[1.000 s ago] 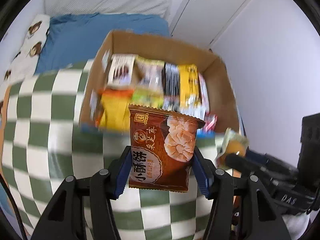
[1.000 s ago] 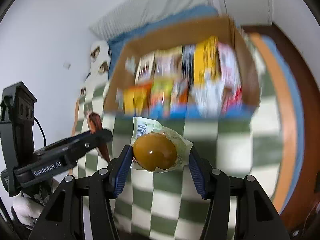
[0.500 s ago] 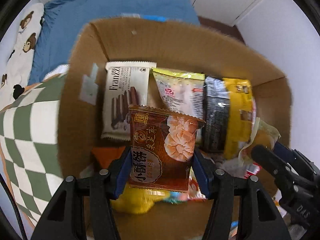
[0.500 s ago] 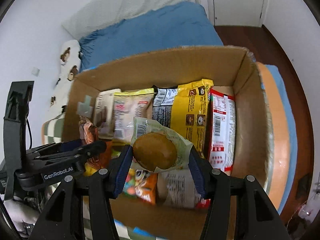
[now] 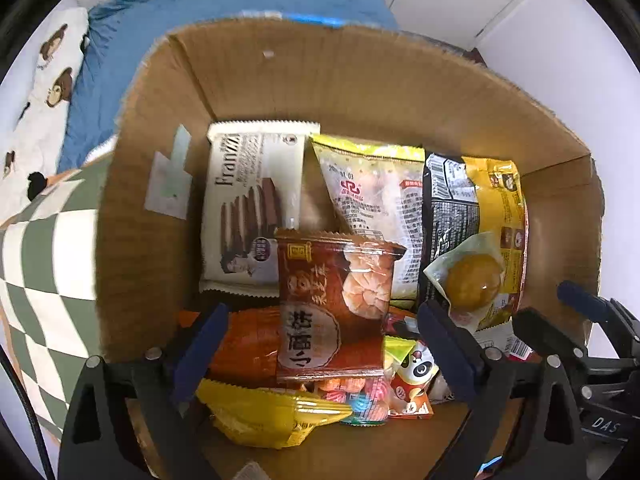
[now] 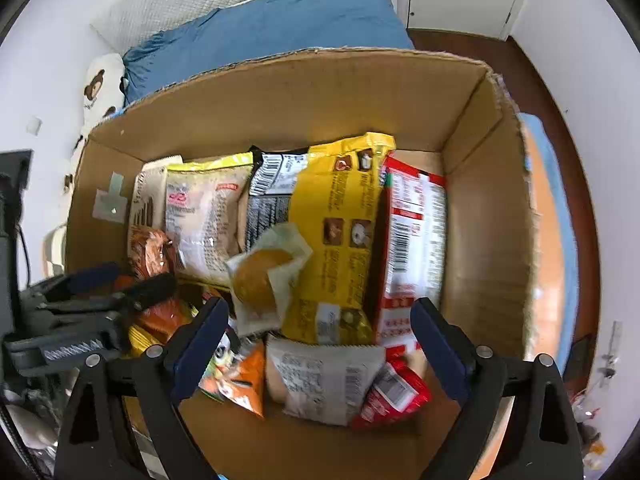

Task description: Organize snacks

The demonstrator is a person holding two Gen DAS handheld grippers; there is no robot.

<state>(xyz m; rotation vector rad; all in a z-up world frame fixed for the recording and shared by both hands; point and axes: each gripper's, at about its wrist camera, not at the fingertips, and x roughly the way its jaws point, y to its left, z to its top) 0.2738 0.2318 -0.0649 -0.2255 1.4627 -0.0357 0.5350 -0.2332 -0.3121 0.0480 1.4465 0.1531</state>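
Observation:
A cardboard box (image 5: 360,80) holds several snack packs standing in a row. My left gripper (image 5: 324,316) is open above the box; the brown pastry packet (image 5: 332,304) hangs free between its spread fingers, over the packs. My right gripper (image 6: 320,312) is open too; the clear pack with the round yellow cake (image 6: 264,276) lies loose on the yellow bag (image 6: 340,232), also visible in the left wrist view (image 5: 472,280). The box also shows in the right wrist view (image 6: 492,220).
The box sits on a green-and-white checked cloth (image 5: 44,264). A blue pillow (image 6: 260,28) and a bear-print pillow (image 5: 36,92) lie behind it. White walls and a door stand beyond. Each gripper shows in the other's view, close beside it.
Both grippers moved forward over the box and opened. The brown packet and the yellow cake pack left the fingers and dropped into the box.

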